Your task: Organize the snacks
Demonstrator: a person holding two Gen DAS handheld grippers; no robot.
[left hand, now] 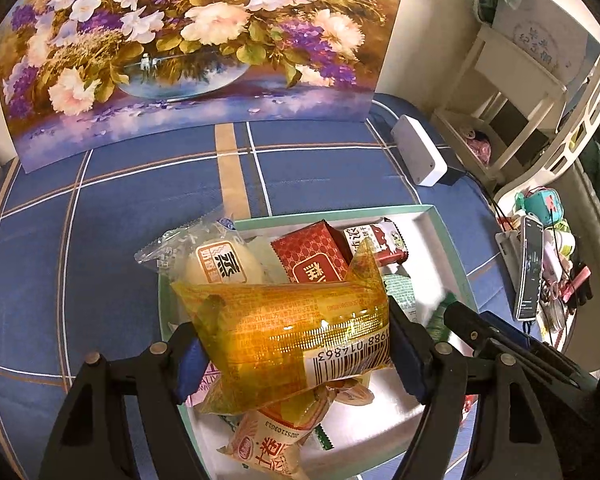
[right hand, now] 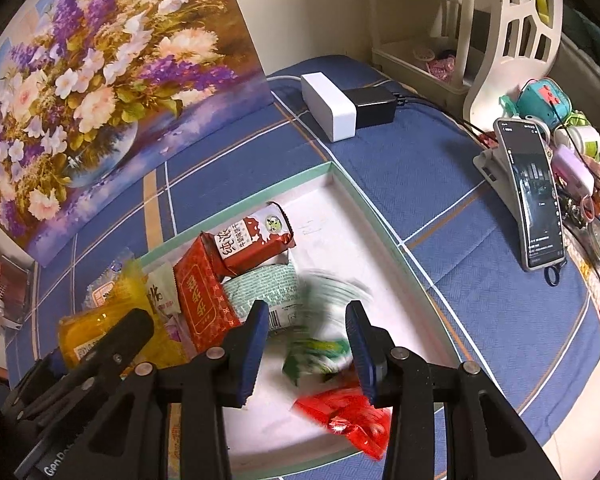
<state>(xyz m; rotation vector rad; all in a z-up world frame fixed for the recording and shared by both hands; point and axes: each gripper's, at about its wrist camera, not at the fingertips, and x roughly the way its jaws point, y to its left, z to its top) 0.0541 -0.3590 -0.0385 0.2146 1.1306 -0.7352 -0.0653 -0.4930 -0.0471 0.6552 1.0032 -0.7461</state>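
My left gripper [left hand: 298, 356] is shut on a yellow see-through snack packet [left hand: 284, 328], held crosswise just above the white tray with a mint-green rim [left hand: 440, 216]. In the tray lie a red box [left hand: 312, 256], a maroon milk-snack packet [right hand: 256, 240], a clear-wrapped white bun [left hand: 216, 264] and a red wrapper [right hand: 348, 412]. My right gripper [right hand: 308, 348] hangs over the tray's floor [right hand: 340, 216], its jaws a little apart. A blurred green-and-white packet [right hand: 320, 340] sits between and beneath its fingers, and the pads do not press on it.
A floral painting [left hand: 188, 48] leans on the wall behind the blue checked cloth [left hand: 100, 220]. A white box [right hand: 328, 104] and black adapter [right hand: 374, 106] lie at the back right. A phone on a stand [right hand: 536, 196], small clutter and a white shelf [left hand: 512, 92] line the right side.
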